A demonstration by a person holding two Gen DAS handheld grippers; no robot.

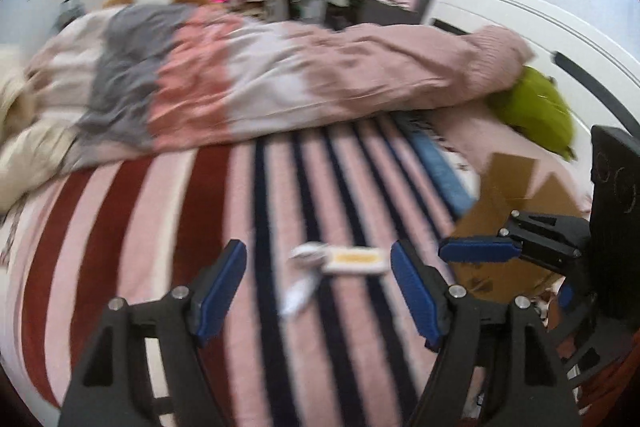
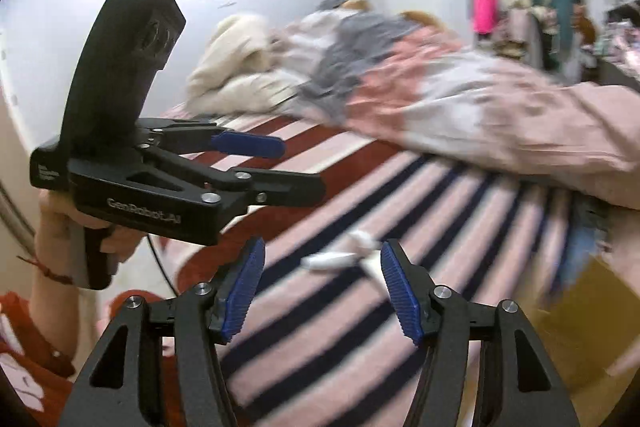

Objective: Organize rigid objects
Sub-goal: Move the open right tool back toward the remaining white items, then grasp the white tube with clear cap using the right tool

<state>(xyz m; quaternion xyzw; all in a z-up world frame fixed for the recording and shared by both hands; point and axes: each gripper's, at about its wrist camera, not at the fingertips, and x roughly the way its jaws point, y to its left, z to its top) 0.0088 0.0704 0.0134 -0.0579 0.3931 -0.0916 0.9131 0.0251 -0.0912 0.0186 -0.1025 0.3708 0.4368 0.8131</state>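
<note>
Left gripper (image 1: 318, 287) held wide open, empty, above striped blanket (image 1: 160, 227). Between its pads, on blanket: blurred white object (image 1: 298, 293), long axis slanting up-right, and small white packet (image 1: 355, 261), lying crosswise. Cardboard box (image 1: 496, 215) just right. Right gripper (image 2: 322, 291) likewise spread open, empty, white object (image 2: 332, 259) ahead, lying crosswise there.

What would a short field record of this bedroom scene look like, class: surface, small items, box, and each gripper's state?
surface: striped bed cover
small items: white flat packet with yellow label; blurred white object beside it
box: cardboard box, right of the items
left gripper: open, empty, items ahead between its fingers
right gripper: open, empty
bedding: rumpled duvet behind
</note>
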